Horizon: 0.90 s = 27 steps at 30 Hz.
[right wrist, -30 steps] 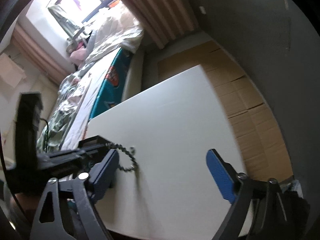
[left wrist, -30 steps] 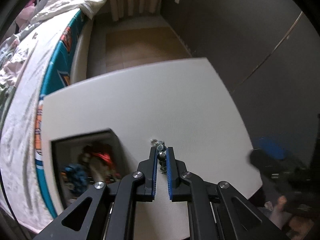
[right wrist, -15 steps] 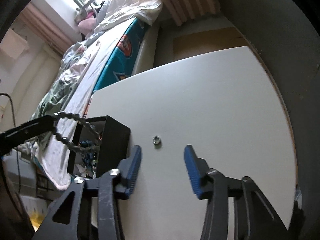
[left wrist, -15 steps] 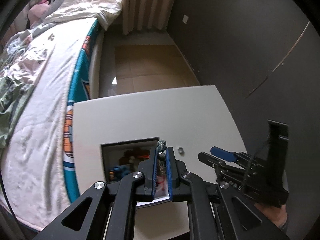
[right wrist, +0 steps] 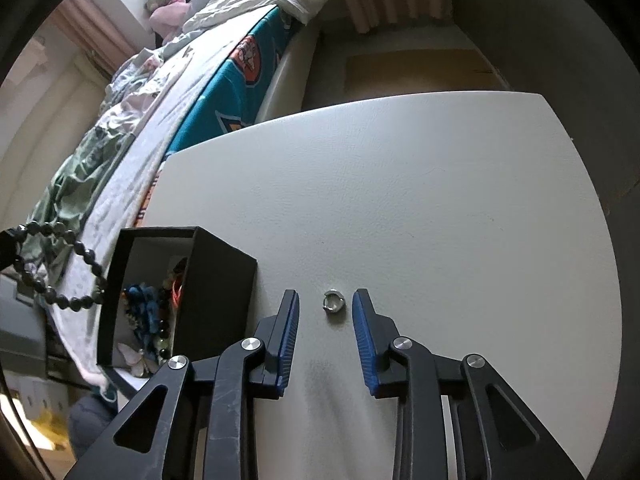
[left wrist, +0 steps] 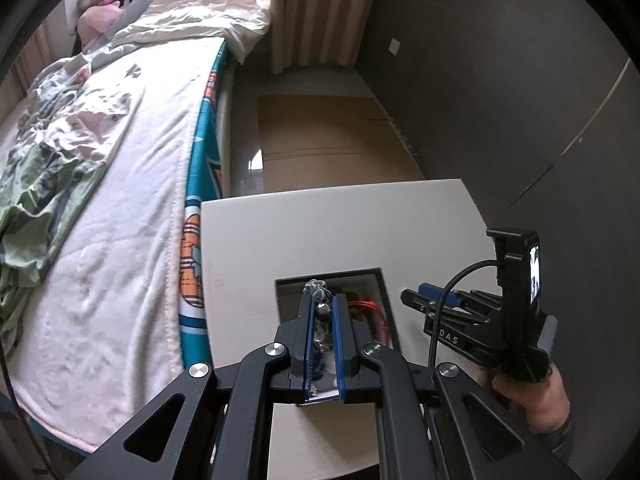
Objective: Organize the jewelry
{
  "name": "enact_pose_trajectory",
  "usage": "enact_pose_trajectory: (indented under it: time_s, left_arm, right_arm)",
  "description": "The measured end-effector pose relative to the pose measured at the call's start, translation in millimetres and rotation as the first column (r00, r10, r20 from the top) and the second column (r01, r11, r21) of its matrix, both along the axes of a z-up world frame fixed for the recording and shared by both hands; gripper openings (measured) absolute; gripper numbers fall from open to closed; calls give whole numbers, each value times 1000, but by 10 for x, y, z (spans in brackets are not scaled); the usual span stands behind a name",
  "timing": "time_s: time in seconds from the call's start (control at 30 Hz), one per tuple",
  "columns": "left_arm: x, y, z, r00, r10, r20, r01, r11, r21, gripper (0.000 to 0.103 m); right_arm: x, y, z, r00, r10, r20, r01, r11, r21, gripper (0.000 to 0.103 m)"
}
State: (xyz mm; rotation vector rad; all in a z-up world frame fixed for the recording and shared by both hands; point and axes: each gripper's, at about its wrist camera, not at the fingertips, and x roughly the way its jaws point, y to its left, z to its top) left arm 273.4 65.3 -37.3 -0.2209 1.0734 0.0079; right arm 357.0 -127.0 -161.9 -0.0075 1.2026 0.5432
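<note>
Up close, the left gripper (left wrist: 323,312) has its ribbed blue pads pinched on a string of round, glossy dark beads, the bracelet (right wrist: 60,264), which hangs over the open black box (right wrist: 216,280) near the table's (right wrist: 400,184) left edge. That square, matte box holds tangled blue, orange and pearly pieces. Further right, the right gripper (right wrist: 326,306) stands parted, a small silver ring (right wrist: 333,302) lying between its fingertips on the faintly grained white tabletop.

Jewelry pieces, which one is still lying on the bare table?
The small silver ring, between the open right gripper fingers; the others are boxed or held.
</note>
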Motion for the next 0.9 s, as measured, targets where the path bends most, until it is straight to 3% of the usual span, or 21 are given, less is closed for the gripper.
enact_pose_trajectory:
  time_s: [0.33, 0.37, 0.4, 0.77, 0.83, 0.9]
  left_arm:
    - [4, -7, -14, 1000, -1, -7, 1, 1000, -21, 8]
    - [5, -17, -17, 1000, -4, -7, 4, 1000, -27, 8]
    - [10, -34, -21, 1000, -8, -9, 8, 999, -38, 8]
    - [76, -250, -174, 998, -56, -19, 53, 992, -118, 9]
    - [108, -195, -249, 999, -36, -30, 32, 992, -122, 9]
    - [138, -132, -345, 997, -27, -71, 18, 991, -130, 9]
  right_arm:
    - [-22, 90, -15, 998, 32, 60, -26, 994, -109, 12]
    - [-27, 66, -7, 998, 29, 54, -23, 994, -106, 11]
    - [-35, 38, 9, 998, 27, 52, -22, 995, -99, 3]
    - [-57, -237, 250, 999, -21, 50, 20, 999, 34, 2]
    - [-44, -235, 228, 1000, -17, 22, 16, 999, 42, 11]
    - [-49, -217, 191, 999, -17, 27, 17, 1000, 17, 46]
